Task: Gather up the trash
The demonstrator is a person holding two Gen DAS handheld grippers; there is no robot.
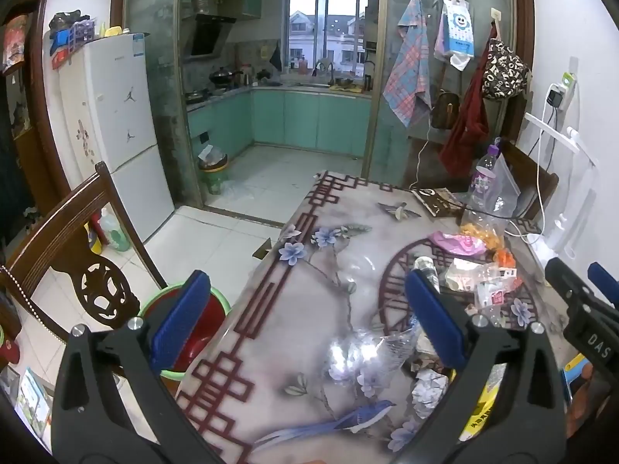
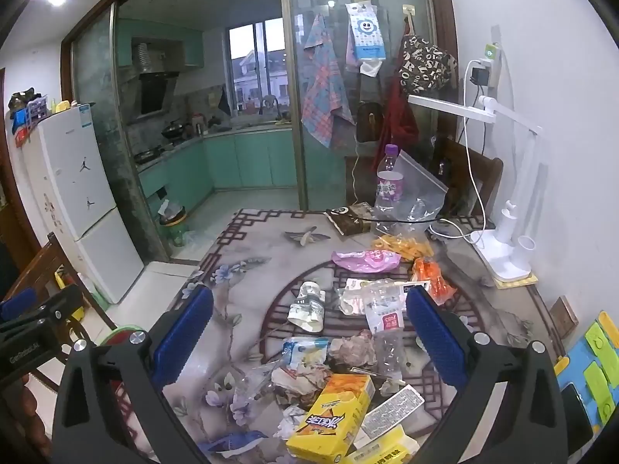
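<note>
Left gripper: the left gripper (image 1: pixel 309 317) hangs over the near left part of the table with its blue-padded jaws spread wide and nothing between them; it tilts downward.
Right gripper: the right gripper (image 2: pixel 309 332) hovers over the litter with its jaws wide apart too, clamping nothing, tilted downward.
Table: the table (image 2: pixel 247 270) carries a flower-and-bird cloth with a dark red lattice border.
Trash pile: most of the rubbish lies in the round lattice pattern in the middle of the cloth, under and ahead of the right gripper.
Yellow snack box: the yellow snack box (image 2: pixel 332 417) lies flat at 6 o'clock in the right wrist view, nearest the camera.
Crumpled paper: the crumpled paper (image 2: pixel 354 350) sits just beyond the box, touching clear plastic scraps.
Squashed carton: the squashed carton (image 2: pixel 307 307) lies at 12 o'clock from the paper, slightly left.
Pink wrapper: the pink wrapper (image 2: pixel 365 261) rests farther back, near the orange wrapper (image 2: pixel 431 276) at its 4 o'clock.
Plastic bottle: the plastic bottle (image 2: pixel 389 181) with a purple cap stands upright at the far edge, at 12 o'clock.
Bin: the green-rimmed bin (image 1: pixel 185 321) with a red inside stands on the floor at 9 o'clock from the table, partly behind the left gripper's left finger.
Desk lamp: the white desk lamp (image 2: pixel 506 232) stands at 2 o'clock by the wall.
</note>
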